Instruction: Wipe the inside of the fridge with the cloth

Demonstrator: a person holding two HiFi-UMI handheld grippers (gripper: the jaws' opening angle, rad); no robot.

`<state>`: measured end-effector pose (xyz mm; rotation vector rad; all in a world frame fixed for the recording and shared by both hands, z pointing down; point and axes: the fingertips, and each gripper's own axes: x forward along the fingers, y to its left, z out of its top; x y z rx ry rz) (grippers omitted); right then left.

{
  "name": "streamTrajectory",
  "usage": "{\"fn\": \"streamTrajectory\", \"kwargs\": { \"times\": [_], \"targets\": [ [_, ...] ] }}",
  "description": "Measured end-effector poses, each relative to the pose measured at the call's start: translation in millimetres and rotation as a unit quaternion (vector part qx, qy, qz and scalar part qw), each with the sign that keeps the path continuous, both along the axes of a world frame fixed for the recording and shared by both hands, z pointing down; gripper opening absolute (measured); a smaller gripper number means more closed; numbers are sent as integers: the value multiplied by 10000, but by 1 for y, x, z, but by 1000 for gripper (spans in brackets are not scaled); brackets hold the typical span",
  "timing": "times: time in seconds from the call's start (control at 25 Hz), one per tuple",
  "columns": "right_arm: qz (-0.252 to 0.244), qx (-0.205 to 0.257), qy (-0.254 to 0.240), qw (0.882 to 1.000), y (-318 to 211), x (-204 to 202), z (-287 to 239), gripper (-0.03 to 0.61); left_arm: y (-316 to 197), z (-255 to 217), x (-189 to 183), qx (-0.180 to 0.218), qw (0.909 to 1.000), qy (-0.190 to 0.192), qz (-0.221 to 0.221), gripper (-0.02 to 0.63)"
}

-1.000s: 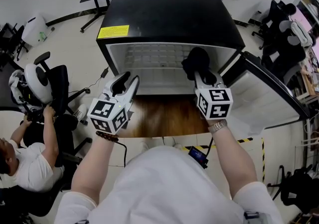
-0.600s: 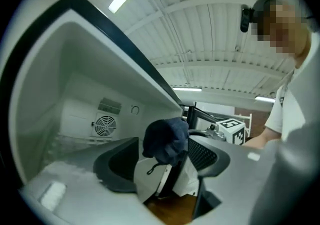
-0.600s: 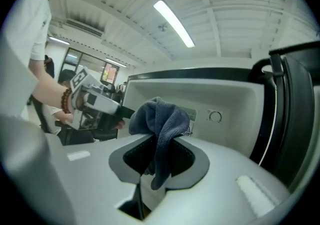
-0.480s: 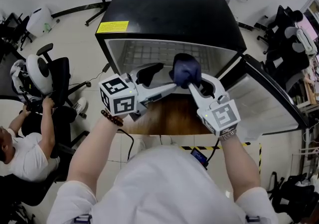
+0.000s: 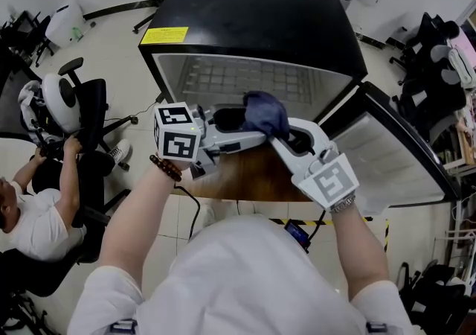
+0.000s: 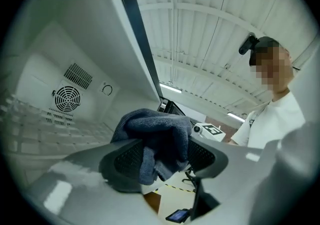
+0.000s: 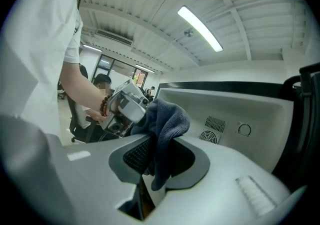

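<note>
Well to the left of the fridge point(image 5: 253, 21), a person in a white shirt point(image 5: 30, 222) is sitting beside an office chair point(image 5: 74, 114). Before the fridge's open front, the left gripper point(image 6: 165, 159) is pointing rightward along the opening; its jaws have just been opening and are now standing spread wide, with the dark blue cloth point(image 5: 264, 112) hanging between them and neither pad pressing on it. The cloth is bunching just outside the middle of the fridge's opening. Behind it, a round fan grille point(image 6: 66, 98) is showing on the fridge's white back wall. The right gripper point(image 7: 160, 156) is reaching in towards the fridge from the cloth's right and is pinching the cloth between its pads, a tail dangling below them. At the fridge's right side, its door point(image 5: 387, 155) is standing open.
</note>
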<state>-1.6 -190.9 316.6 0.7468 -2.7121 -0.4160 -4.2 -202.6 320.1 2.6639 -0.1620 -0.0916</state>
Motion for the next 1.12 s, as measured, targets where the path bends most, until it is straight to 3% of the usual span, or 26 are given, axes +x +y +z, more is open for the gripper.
{"fn": "streamTrajectory", "kwargs": {
  "times": [0.2,0.44,0.76,1.12],
  "targets": [
    [-155,-58,126,9998,2,9,5,67,7,1,16,55,9998,-87,170,191],
    [187,-219,130,9995,-7,14,14,78,-3,5,12,449,9983,-329,-144,96],
    [929,-758,-353,9922,-21,37,23,115,-23,7,25,1076,9879,-819,-755,83],
    [1653,-807,-316,9824,-28,56,30,118,-35,10,33,1551,9698,-1290,-1368,83]
  ]
}}
